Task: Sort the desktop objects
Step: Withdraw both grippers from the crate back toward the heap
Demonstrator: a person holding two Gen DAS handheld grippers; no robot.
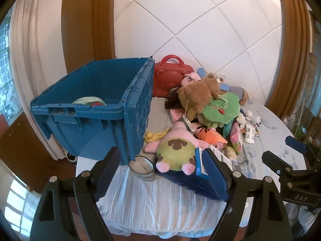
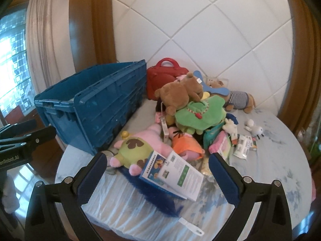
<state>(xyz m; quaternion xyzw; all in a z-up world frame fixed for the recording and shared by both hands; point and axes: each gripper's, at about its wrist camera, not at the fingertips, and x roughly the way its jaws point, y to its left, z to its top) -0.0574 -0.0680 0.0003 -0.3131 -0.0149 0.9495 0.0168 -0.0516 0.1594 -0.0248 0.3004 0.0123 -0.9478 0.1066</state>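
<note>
Readable writing: "enRobot.AI" is showing on the left gripper (image 2: 30,128) body in the right wrist view; print on the booklet (image 2: 176,172) is too small to read. Both the left gripper and the right gripper (image 2: 156,178) are hanging with fingers spread wide, gripping nothing. Plush toys (image 2: 138,146) are lying piled on the counter (image 2: 270,160), just beside the blue crate (image 1: 90,108).

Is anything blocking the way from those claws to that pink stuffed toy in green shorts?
Partly. A blue-and-white box leans over the pink plush toy on the right gripper's side. From the left gripper nothing visible blocks it; the blue crate stands beside.
</note>
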